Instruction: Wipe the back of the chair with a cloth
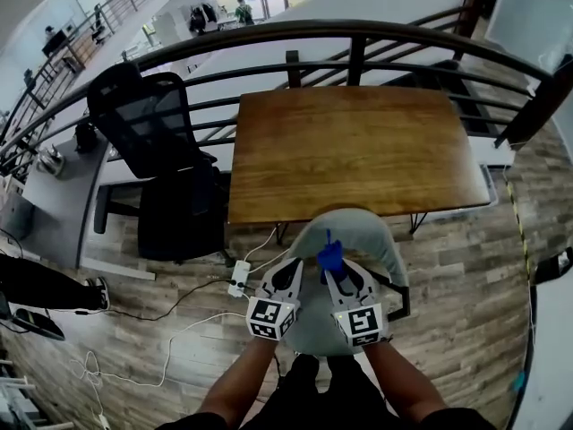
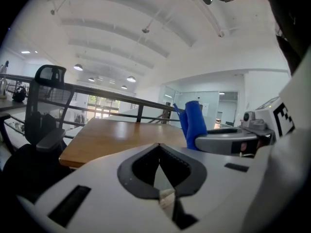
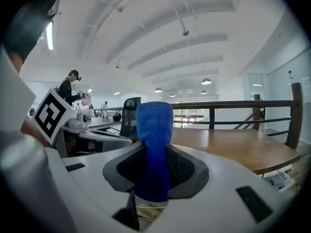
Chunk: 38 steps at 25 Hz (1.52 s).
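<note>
Clearly pinched a blue cloth (image 3: 154, 144) in the right hand-held gripper (image 3: 155, 171), jaws closed on its lower part, its upper end standing free above them; saw that cloth from the head view just over the top edge of the grey chair (image 1: 360, 227), at the chair's back, and could not tell whether touching or a little apart; held the left hand-held gripper (image 1: 288, 271) just beside the right one, both over the chair back; found the left jaws pressed together at the tips in the left gripper view, with nothing between them; saw the blue cloth there too, upright and off to the right; found the grey chair pushed in at the near edge of the wooden desk (image 1: 358, 141), its back toward the body; noted a black office chair (image 1: 152, 124) left of the desk, a dark railing (image 1: 358, 36) along the desk's far side, a white power strip (image 1: 238, 279) with cables on the wood-patterned floor (image 1: 448, 285) left of the grey chair.
</note>
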{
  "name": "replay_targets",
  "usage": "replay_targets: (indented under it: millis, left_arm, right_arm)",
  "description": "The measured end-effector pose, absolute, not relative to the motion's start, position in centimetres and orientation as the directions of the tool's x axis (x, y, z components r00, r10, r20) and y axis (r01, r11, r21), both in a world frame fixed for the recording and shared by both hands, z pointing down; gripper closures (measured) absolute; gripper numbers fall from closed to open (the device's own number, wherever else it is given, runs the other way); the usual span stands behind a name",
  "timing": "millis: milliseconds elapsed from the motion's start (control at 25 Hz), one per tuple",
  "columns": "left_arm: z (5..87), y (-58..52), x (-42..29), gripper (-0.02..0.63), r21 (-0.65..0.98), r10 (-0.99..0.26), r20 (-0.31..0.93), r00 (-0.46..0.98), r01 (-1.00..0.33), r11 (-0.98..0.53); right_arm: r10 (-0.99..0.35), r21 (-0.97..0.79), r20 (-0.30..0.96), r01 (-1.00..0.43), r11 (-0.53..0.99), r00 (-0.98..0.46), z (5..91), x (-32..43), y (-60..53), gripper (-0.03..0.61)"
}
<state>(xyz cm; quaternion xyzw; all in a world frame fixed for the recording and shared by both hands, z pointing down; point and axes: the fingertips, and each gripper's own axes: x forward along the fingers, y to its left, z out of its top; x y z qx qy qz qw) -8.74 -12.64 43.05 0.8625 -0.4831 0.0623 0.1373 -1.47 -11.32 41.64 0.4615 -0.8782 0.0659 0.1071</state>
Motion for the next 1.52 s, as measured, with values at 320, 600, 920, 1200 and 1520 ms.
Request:
replay_targets:
  millis: [320, 600, 920, 1200, 1520]
  left_arm:
    - [48.3, -16.3, -9.4, 0.609, 0.178, -0.832, 0.281, 0.478, -0.878, -0.444]
    - [49.3, -20.1, -10.7, 0.609, 0.138, -0.879, 0.24, 0.411, -0.911, -0.389]
    - [51.4, -22.0, -11.2, 0.609, 0.132, -0.883, 0.259, 0.39, -0.921, -0.368]
    - [52.5, -22.5, -10.0, 0.609, 0.143, -0.869, 0.27, 0.414, -0.91, -0.389]
    - [53.3, -22.5, -8.3, 0.609, 0.16, -0.848, 0.284, 0.447, -0.894, -0.418]
  right_arm:
    - [-0.792, -0.003, 0.288, -0.827, 0.562, -0.539, 46.9, -3.0, -15.8, 0.462]
    - [-0.798, 0.038, 0.305, -0.831, 0.555, -0.52, 51.1, -3.9, -20.3, 0.462]
    - [-0.797, 0.034, 0.341, -0.841, 0.541, -0.499, 54.4, -5.6, -23.5, 0.462]
    - [-0.812, 0.046, 0.329, -0.851, 0.523, -0.482, 54.5, -4.8, -24.0, 0.462]
    - [-0.842, 0.035, 0.319, -0.882, 0.47, -0.436, 54.6, -2.7, -24.5, 0.462]
